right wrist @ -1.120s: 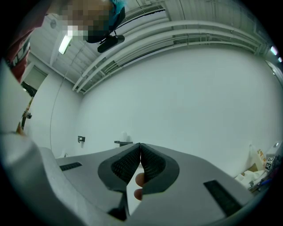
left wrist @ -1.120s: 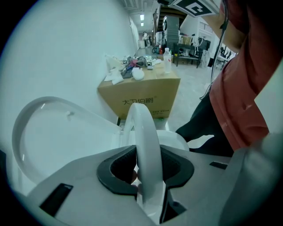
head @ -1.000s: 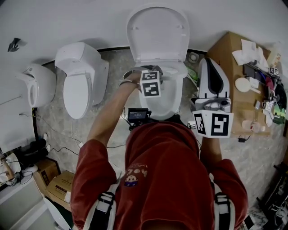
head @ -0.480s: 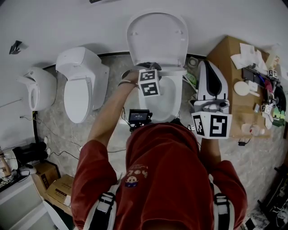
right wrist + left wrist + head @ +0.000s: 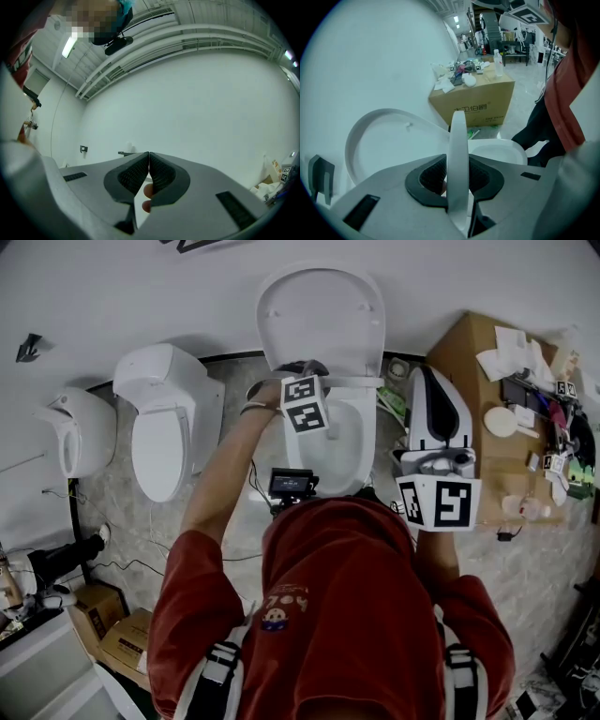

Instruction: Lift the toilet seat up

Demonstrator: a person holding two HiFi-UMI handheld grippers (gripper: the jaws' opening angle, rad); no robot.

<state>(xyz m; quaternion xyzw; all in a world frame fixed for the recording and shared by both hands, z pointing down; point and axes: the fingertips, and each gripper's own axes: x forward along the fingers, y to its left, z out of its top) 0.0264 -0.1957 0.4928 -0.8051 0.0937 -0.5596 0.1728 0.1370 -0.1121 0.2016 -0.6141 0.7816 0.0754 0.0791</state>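
The white toilet's lid stands open against the wall. The toilet seat is raised on edge above the bowl, close to the lid. My left gripper is shut on the seat's rim, and its jaws have just been closing with the seat between them. In the head view the left gripper is at the back of the bowl, just below the lid. The right gripper is shut, holds nothing and faces the bare wall. It hangs to the right of the toilet.
A second toilet and a further white fixture stand to the left. A cardboard box with clutter on top stands on the right, also visible from the left gripper. Cables and small boxes lie on the floor at lower left.
The left gripper has moved toward the wall and lid, carrying the seat further up from the bowl. The right gripper has stayed where it was.
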